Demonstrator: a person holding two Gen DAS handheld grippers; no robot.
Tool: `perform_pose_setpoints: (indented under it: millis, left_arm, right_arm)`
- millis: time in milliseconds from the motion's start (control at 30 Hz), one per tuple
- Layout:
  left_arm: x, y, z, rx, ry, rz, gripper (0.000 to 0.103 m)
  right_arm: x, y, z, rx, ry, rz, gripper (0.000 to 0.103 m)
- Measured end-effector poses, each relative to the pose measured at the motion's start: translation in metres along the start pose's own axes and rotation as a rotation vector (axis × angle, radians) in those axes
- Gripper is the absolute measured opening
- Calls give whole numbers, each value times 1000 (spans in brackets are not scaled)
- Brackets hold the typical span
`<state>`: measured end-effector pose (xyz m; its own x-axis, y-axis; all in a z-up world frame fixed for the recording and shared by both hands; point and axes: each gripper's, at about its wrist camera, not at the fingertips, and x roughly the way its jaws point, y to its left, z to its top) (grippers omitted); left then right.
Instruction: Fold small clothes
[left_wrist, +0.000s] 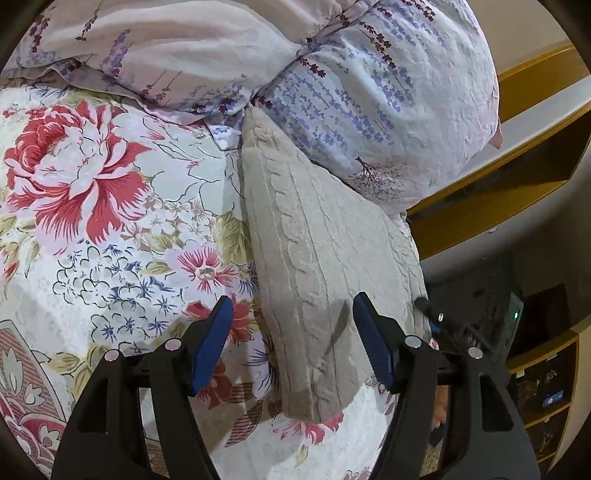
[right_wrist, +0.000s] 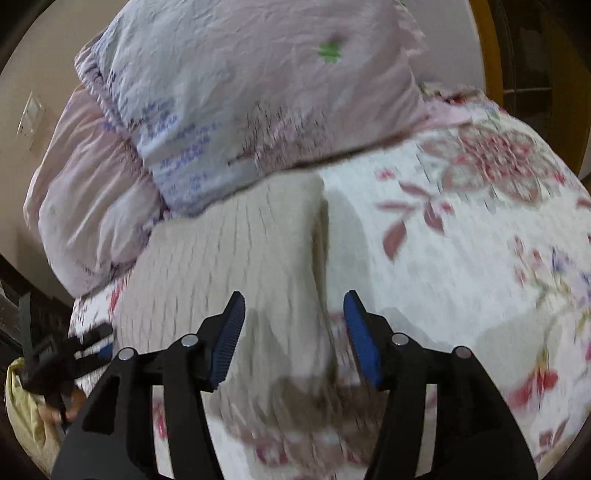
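Note:
A beige cable-knit garment lies folded in a long narrow shape on the floral bedsheet, its far end under the pillows. My left gripper is open, its jaws apart above the garment's near end, holding nothing. In the right wrist view the same garment lies flat, blurred by motion. My right gripper is open and empty over the garment's right edge. The left gripper also shows in the right wrist view, at the garment's left edge.
A lavender-print pillow and a pink-striped pillow lie at the head of the bed, over the garment's far end. Wooden shelves stand past the bed's right edge. The floral sheet stretches to the right.

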<state>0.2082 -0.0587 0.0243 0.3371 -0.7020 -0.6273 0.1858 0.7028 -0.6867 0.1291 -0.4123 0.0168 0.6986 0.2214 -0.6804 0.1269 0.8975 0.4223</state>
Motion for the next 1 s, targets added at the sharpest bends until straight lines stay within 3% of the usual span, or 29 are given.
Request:
perform_pose_setpoints:
  millis: [67,100,200,467,567,700,733,867,900,1000]
  left_arm:
    - [2,-1,-2,5,5,4,67]
    - [3,-1,-3,6,7,5,67]
    - [3,-2,-6,13,8,6,67]
    - [4,-5,-7,47,6,11,67]
    - [9,-11,-8,81,3,37,67]
    - [17,-10,-9,81,27,36,67]
    - [17,-10,-9,84,26,35,67]
    - [20,-8,-2,88,21,47,69]
    - [23,-7,1,84,24,45,70]
    - [28,-9,8,90,28,51,71]
  right_arm:
    - [-2,-2,-11,-6,23,20,18]
    - [-2,0,-14,-19,22,17,14]
    - [-11,-3,-18,-19,-20,-5,10]
    - [-12,-19,-36,56,-10,23,9]
    - [-11,-13,-42,22,-5,-19,10]
    - [-8,-16,-39,34,20,-13,17]
    - [-10,-17,-38,41,23,-13,27]
    - [-19,-21,-22,91,12,35,51]
    - [-19,-22,-17,102,8,50,62]
    - [-15,-22,2,122,11,86,67]
